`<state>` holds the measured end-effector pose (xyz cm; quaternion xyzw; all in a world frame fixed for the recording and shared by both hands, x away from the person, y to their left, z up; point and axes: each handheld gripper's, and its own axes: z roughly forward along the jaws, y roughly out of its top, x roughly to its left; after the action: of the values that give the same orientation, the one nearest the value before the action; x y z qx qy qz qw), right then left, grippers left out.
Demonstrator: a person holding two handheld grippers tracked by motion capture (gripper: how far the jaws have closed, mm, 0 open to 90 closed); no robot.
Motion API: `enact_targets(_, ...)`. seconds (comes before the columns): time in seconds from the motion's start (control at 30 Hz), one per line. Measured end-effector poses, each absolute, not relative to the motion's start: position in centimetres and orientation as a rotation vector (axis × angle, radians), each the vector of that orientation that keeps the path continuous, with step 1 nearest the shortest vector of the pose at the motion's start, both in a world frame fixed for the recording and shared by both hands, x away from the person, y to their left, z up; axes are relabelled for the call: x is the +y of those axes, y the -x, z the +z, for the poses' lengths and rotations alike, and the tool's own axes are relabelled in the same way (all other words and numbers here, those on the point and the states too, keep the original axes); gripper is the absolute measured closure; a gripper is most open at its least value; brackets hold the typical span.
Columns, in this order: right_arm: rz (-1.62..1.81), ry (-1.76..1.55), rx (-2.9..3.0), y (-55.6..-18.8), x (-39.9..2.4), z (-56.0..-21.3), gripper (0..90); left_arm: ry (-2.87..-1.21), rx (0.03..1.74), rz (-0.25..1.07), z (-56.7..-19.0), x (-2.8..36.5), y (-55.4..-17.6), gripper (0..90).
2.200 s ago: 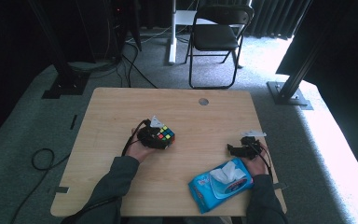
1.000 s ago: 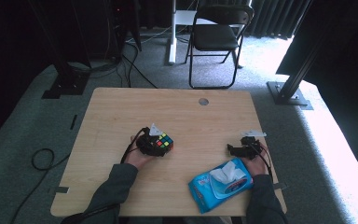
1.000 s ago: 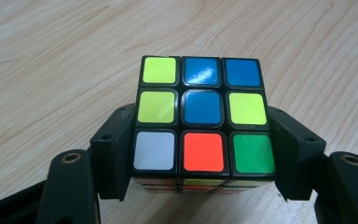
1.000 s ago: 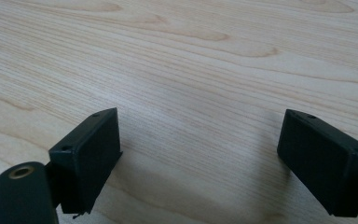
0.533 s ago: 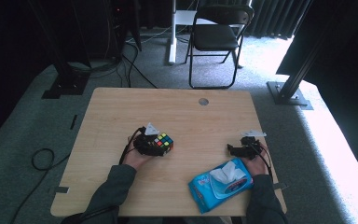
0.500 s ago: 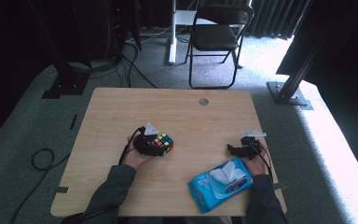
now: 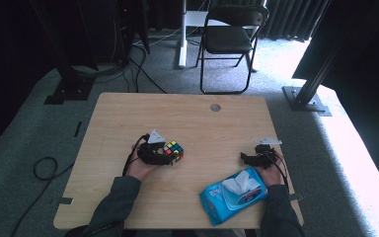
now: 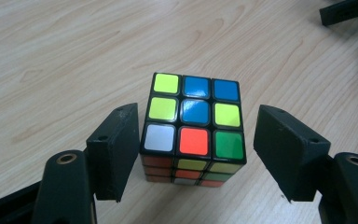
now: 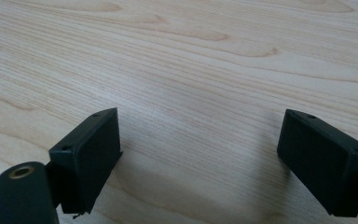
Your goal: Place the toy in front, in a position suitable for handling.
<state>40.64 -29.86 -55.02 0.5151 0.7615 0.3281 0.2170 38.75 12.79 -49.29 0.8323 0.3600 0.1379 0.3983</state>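
While the puzzle cube point(image 8: 193, 133) sits on the worktop point(image 7: 187, 113) at frame centre | left tongs point(image 8: 205, 154) straddle it, just closing, pads not pressing, grip pending | right tongs point(image 9: 200, 163) wide, empty, lower right beside wipes pack point(image 7: 234, 195)

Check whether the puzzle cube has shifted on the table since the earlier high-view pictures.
No visible shift: the puzzle cube sits at the same spot below and left of the round table hole, between the left tongs.
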Motion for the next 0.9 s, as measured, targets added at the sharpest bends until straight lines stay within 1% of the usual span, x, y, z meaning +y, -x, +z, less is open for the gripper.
enact_targets(0.27, 0.909, -1.427, 2.110, -40.6, -29.9, -55.0, 13.0, -2.069, 0.897, 0.339, -48.5, 13.1, -38.0, 35.5)
enact_targets(0.4, 0.909, -1.428, 2.109, -40.6, -29.9, -55.0, 13.0, -2.074, 0.888, 0.296, -48.2, 13.0, -37.8, 41.2)
enact_targets(0.9, 0.909, -1.428, 2.109, -40.6, -29.9, -55.0, 13.0, -2.067, 0.849, 0.242, -47.4, 12.2, -37.3, 44.0)
